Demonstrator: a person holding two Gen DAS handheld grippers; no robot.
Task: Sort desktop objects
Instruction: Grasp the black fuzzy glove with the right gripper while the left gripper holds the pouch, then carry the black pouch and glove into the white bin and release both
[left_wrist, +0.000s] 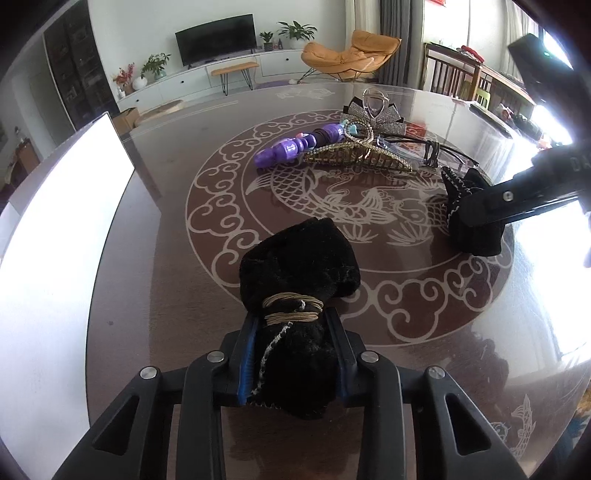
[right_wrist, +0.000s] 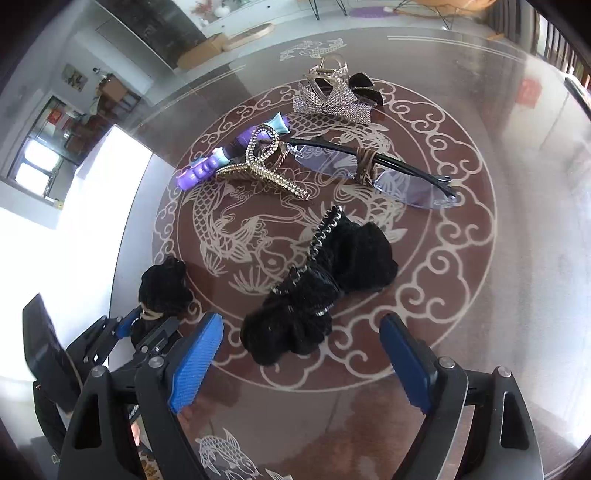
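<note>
Two tongs: your left tongs (left_wrist: 293, 354) are clamped on a black velvet pouch (left_wrist: 295, 291) tied with tan cord; your right tongs (right_wrist: 301, 360) stand wide apart with nothing between the pads.
Left grip: the pouch's gathered end sits between your left pads, and its body bulges out ahead of the tips, low over the counter (left_wrist: 166, 295).
Right reach: a second black pouch (right_wrist: 317, 284) with silver stitching lies just ahead of your open right tongs, resting on the counter and not touched.
Beyond the second pouch: rimless glasses (right_wrist: 373, 173) with cord wound round the bridge lie farther out, to the right.
Left of the glasses: a gold rhinestone hair claw (right_wrist: 262, 170) rests against a purple toy piece (right_wrist: 207, 168).
Farthest out: a rhinestone bow clip (right_wrist: 332, 101) sits past everything else.
Done so far: by my reading, very little; only one pouch is in hand, and no bin or sorted group shows.
Left to do: you have both pouches to place, then the glasses, claw, toy and bow, which lie loosely clustered.
</note>
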